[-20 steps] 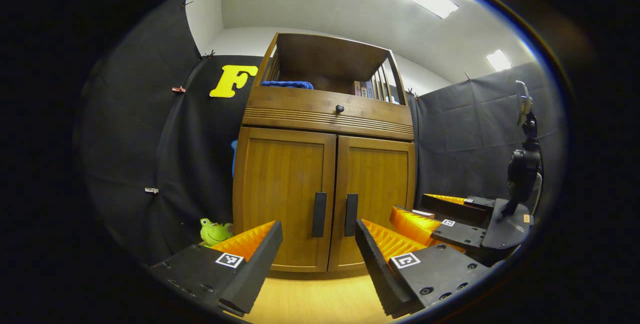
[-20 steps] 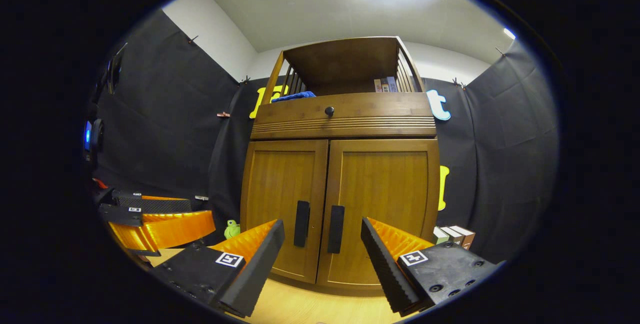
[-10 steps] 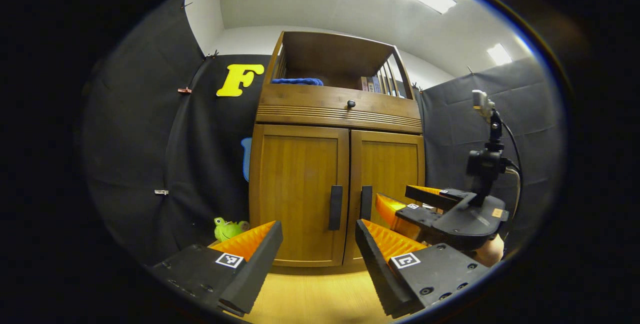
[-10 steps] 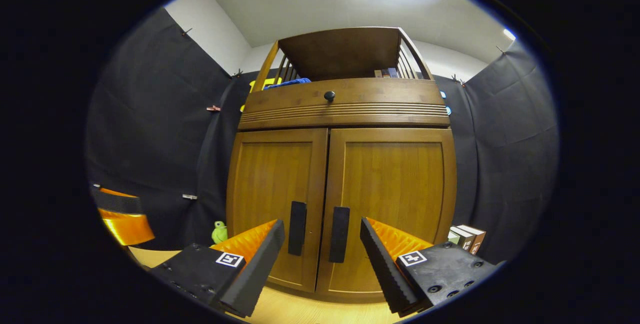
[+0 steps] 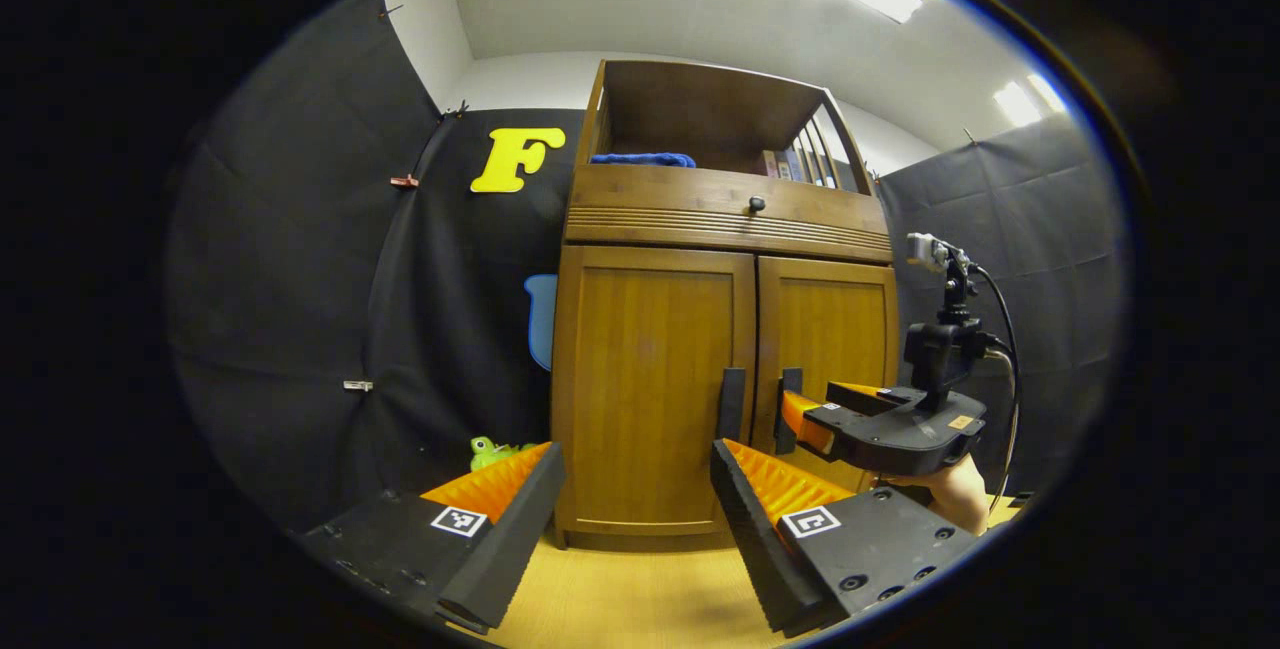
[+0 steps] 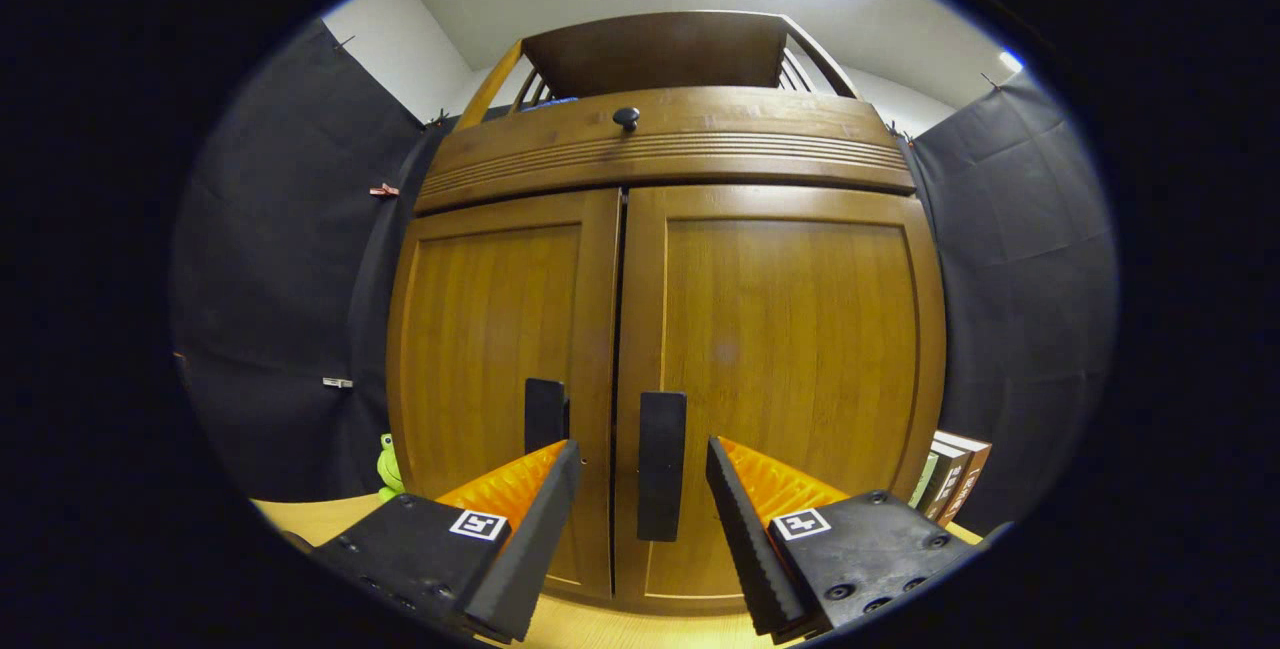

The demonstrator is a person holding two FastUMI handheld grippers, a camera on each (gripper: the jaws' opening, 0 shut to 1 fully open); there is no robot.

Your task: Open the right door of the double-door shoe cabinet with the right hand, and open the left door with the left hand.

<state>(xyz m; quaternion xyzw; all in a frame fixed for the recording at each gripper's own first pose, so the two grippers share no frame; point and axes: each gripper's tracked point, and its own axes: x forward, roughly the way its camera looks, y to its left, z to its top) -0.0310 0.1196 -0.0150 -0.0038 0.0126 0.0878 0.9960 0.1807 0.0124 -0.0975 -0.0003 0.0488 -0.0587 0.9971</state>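
The shoe cabinet (image 5: 725, 369) stands on the pale wooden floor (image 5: 640, 599) against the black cloth wall, both doors closed; in the right gripper view it looms close, the right door (image 6: 780, 379) and the left door (image 6: 500, 369) meeting at a thin seam, each with a dark upright handle beside that seam; the right handle (image 6: 661, 464) sits between the spread fingers of the right gripper (image 6: 640, 519), which touch nothing; the left handle (image 6: 545, 414) is partly hidden behind that gripper's left finger; the left gripper view looks from farther back and to the left, so it takes in the open top shelf with a blue cloth (image 5: 642, 160) and some books (image 5: 785, 165), the drawer knob (image 5: 757, 203), and a green frog toy (image 5: 490, 451) on the floor by the cabinet's left side; there the left gripper (image 5: 637, 519) hangs wide open, well short of the doors, while the right gripper appears side-on, held by a hand (image 5: 950, 489), its tips just at the right door's handle; the right gripper view alone gives a stack of books (image 6: 950, 474) leaning at the cabinet's right foot.
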